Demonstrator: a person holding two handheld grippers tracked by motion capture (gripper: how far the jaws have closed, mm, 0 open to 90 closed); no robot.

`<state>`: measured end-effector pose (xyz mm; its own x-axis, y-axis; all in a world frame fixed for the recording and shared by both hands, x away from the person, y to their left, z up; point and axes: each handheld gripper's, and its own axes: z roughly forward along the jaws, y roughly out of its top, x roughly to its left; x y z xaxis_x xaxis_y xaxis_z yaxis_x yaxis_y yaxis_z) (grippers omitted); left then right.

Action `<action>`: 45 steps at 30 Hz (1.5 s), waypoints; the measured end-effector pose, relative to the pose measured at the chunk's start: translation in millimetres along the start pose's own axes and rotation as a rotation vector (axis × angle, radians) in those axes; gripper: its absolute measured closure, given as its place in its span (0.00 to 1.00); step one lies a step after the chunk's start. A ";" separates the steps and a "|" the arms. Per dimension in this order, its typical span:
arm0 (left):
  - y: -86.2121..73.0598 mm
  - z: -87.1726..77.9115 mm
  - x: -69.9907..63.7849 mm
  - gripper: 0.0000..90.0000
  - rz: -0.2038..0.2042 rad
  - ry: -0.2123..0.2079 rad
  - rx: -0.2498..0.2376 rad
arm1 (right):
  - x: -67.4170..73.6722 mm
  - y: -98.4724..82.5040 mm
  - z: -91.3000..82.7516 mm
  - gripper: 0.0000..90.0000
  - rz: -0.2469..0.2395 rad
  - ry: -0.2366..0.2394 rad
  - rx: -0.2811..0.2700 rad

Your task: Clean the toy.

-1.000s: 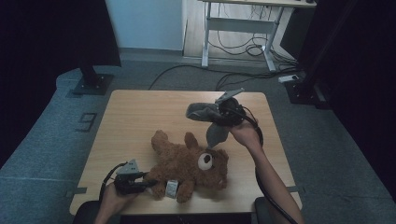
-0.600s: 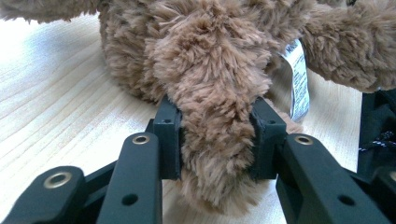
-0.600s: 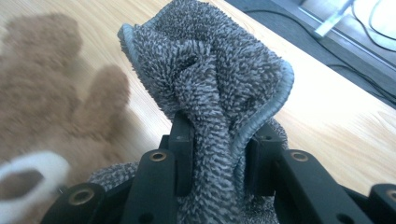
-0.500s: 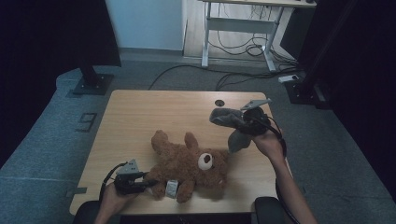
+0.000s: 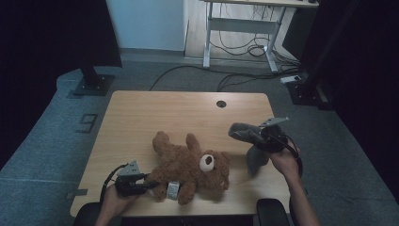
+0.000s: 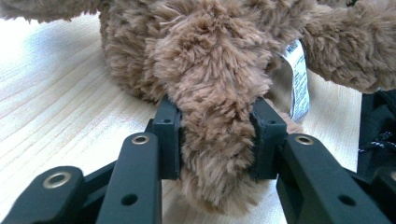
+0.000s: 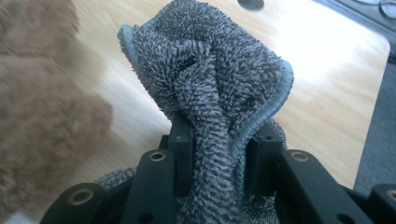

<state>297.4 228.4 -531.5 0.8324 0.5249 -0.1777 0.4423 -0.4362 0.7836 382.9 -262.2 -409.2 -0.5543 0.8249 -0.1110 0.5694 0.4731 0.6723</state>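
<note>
A brown teddy bear (image 5: 188, 162) lies on its back near the front of the wooden table (image 5: 141, 117). My left gripper (image 5: 149, 184) is shut on one of the bear's limbs (image 6: 215, 121), the fur squeezed between its two black jaws; a white label (image 6: 297, 79) hangs beside it. My right gripper (image 5: 242, 134) is shut on a grey terry cloth (image 7: 210, 84), which bunches up above the jaws and hangs down (image 5: 256, 160) below them. It hovers over the table's right side, to the right of the bear's head (image 5: 211, 165).
A round cable hole (image 5: 221, 103) is in the table's far edge. A dark stand base (image 5: 91, 84) is on the floor at the far left; desk legs and cables (image 5: 244, 52) are beyond the table. Grey carpet surrounds it.
My right gripper has carried the grey cloth to the right and downward, away from the table's middle toward its right edge. The left gripper and the bear have stayed put.
</note>
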 end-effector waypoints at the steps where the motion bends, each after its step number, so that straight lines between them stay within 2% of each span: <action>1: 0.0 0.0 0.0 0.68 0.001 0.001 0.000 | -0.6 -6.3 1.4 0.75 0.010 -0.003 0.005; 12: 0.0 -0.1 -0.3 0.68 0.002 0.004 -0.001 | 2.7 -58.7 25.8 0.75 0.079 0.004 0.052; 23: 0.0 0.0 -0.4 0.66 0.005 0.009 -0.001 | 13.0 -101.6 66.0 0.73 0.099 0.018 0.121; 25: 0.2 0.0 -0.2 0.66 -0.002 0.007 -0.001 | 13.3 -103.8 65.8 0.72 0.108 0.022 0.106; 28: 0.6 -0.3 0.1 0.66 -0.008 0.006 -0.003 | 12.4 -103.0 64.8 0.68 0.104 0.027 0.111; 32: 2.2 -2.6 0.7 0.58 -0.029 0.003 -0.020 | 11.5 -98.0 59.9 0.48 0.111 0.017 0.105; 37: 6.0 -13.8 -0.1 0.46 -0.014 0.045 -0.051 | 15.6 -87.8 47.2 0.32 0.091 0.012 0.070; 42: 10.3 -29.9 -3.6 0.35 0.004 0.086 -0.088 | 24.4 -77.1 32.5 0.27 0.061 0.020 0.026; 45: 10.8 -39.2 -8.2 0.30 -0.002 0.090 -0.117 | 33.2 -72.1 23.5 0.27 0.032 0.038 0.002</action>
<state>282.3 248.1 -498.3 0.7956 0.5918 -0.1295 0.3980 -0.3494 0.8482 337.7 -261.6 -478.6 -0.5587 0.8271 -0.0617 0.5880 0.4475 0.6738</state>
